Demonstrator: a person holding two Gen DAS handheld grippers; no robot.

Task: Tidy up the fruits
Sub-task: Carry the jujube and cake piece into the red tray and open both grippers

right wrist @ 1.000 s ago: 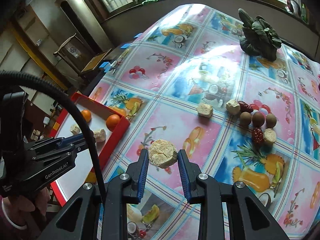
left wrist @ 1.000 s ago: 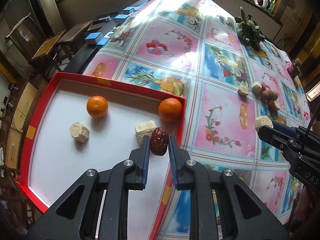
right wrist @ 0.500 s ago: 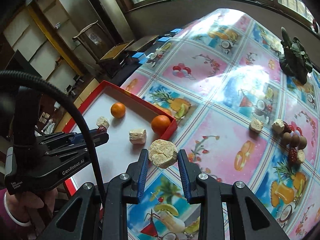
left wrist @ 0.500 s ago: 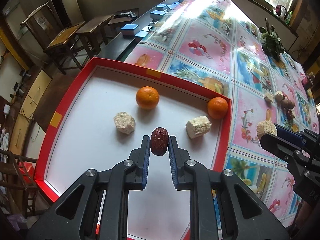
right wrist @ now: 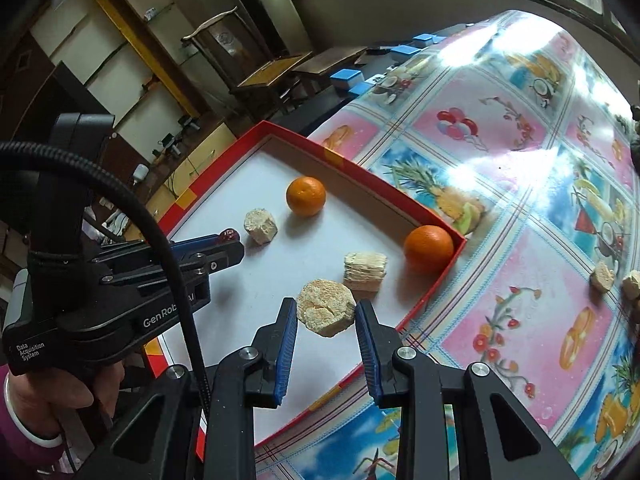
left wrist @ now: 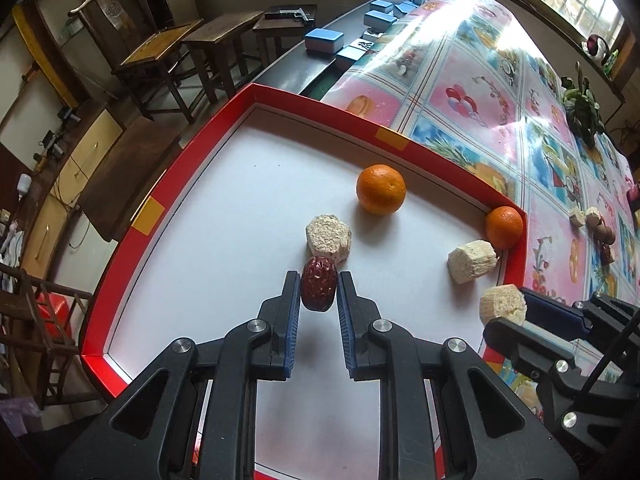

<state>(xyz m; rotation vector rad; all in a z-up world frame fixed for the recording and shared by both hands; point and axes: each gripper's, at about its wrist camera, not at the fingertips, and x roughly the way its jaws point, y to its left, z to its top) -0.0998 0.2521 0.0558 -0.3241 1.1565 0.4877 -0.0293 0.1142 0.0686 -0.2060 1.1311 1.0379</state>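
My left gripper (left wrist: 318, 290) is shut on a dark red date (left wrist: 319, 284) and holds it over the white floor of the red tray (left wrist: 168, 184), just in front of a beige chunk (left wrist: 329, 237). My right gripper (right wrist: 326, 316) is shut on a beige crumbly chunk (right wrist: 325, 312) over the tray's near right part; it shows in the left wrist view (left wrist: 503, 305). In the tray lie two oranges (left wrist: 380, 189) (left wrist: 504, 227) and another beige chunk (left wrist: 471, 261).
More chunks and small brown fruits (left wrist: 596, 226) lie on the fruit-print tablecloth (right wrist: 520, 208) to the right. Blue blocks (left wrist: 324, 40) sit at the table's far end. Wooden chairs (left wrist: 160, 52) stand beyond the tray. A dark plant (left wrist: 582, 108) is at the far right.
Both grippers have moved left and further over the tray with their loads. The date is now close to the left beige chunk; the right gripper's chunk has crossed the tray's rim.
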